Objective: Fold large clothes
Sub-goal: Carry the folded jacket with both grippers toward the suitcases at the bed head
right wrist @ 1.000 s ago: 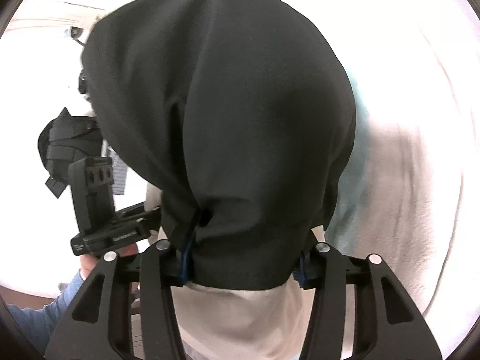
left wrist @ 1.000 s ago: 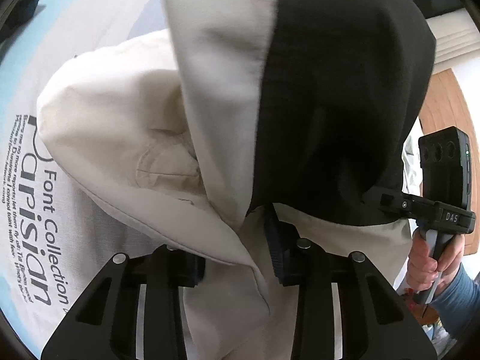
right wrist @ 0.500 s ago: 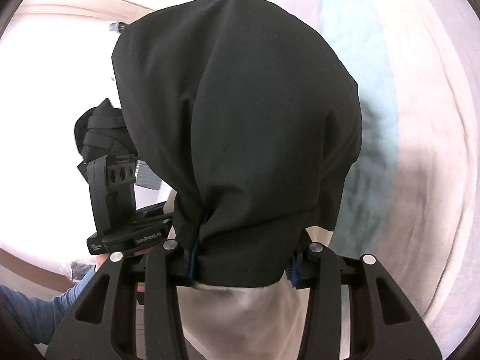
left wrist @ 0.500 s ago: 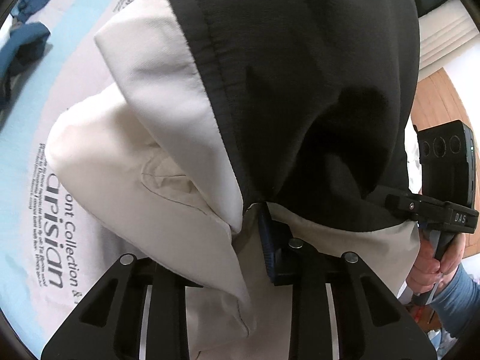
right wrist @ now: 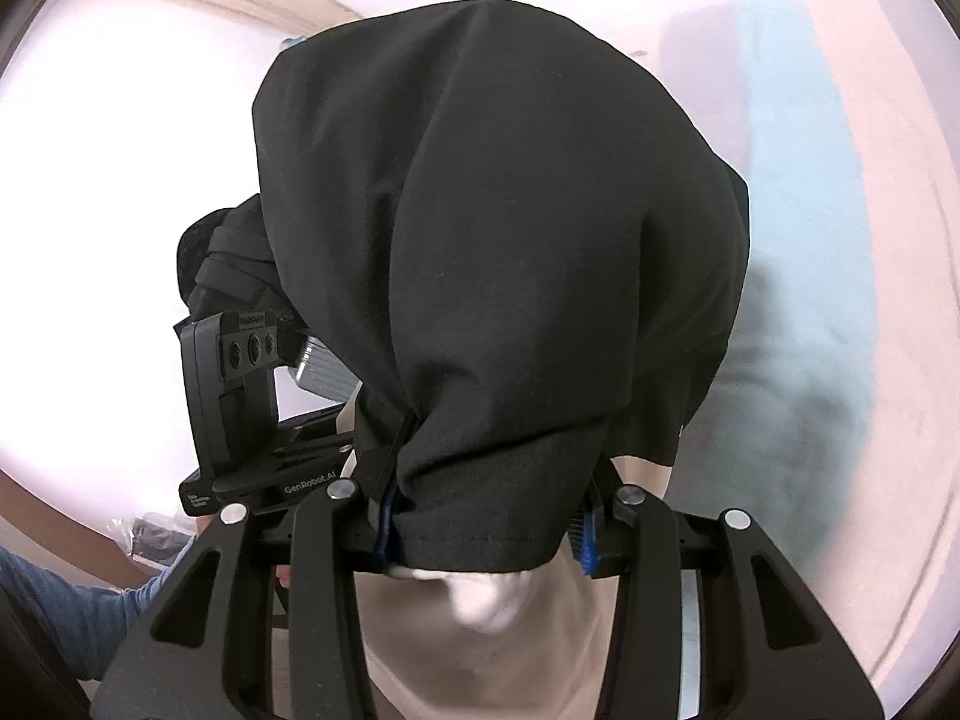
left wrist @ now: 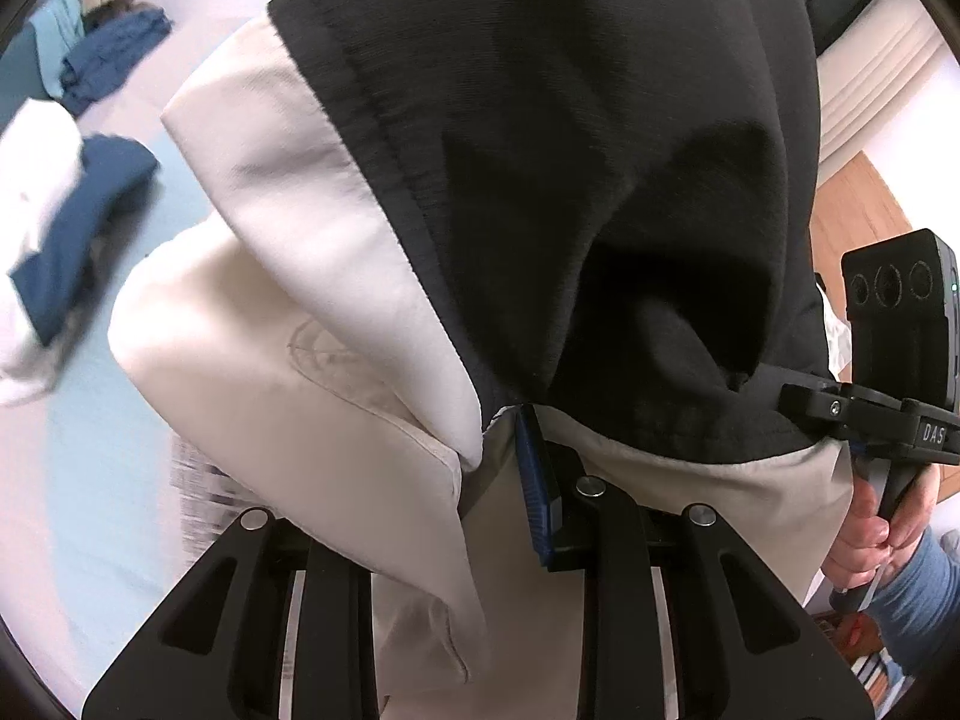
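Observation:
A large garment, black [left wrist: 600, 180] on one side and cream [left wrist: 300, 330] on the other, hangs lifted between both grippers. My left gripper [left wrist: 480, 471] is shut on a bunched cream edge; one blue pad [left wrist: 534, 480] shows, and cloth hides the other finger. In the right wrist view my right gripper [right wrist: 486, 525] is shut on the folded black hem [right wrist: 480, 528], with cream fabric [right wrist: 480, 630] hanging below it. The black cloth [right wrist: 510, 240] drapes forward over the fingers and fills the view. Each gripper's body shows beside the garment in the other's view.
Below lies a light blue and pink sheet [left wrist: 90, 450]. Blue and white clothes [left wrist: 78, 198] are heaped at the left, with more blue cloth [left wrist: 114, 54] farther back. A person's hand [left wrist: 870, 534] holds the right handle. Wooden floor [left wrist: 858, 222] shows at right.
Both grippers have risen with the garment still in them. The sheet has dropped away, its printed text has left the view, and the heaped clothes have come into view at left.

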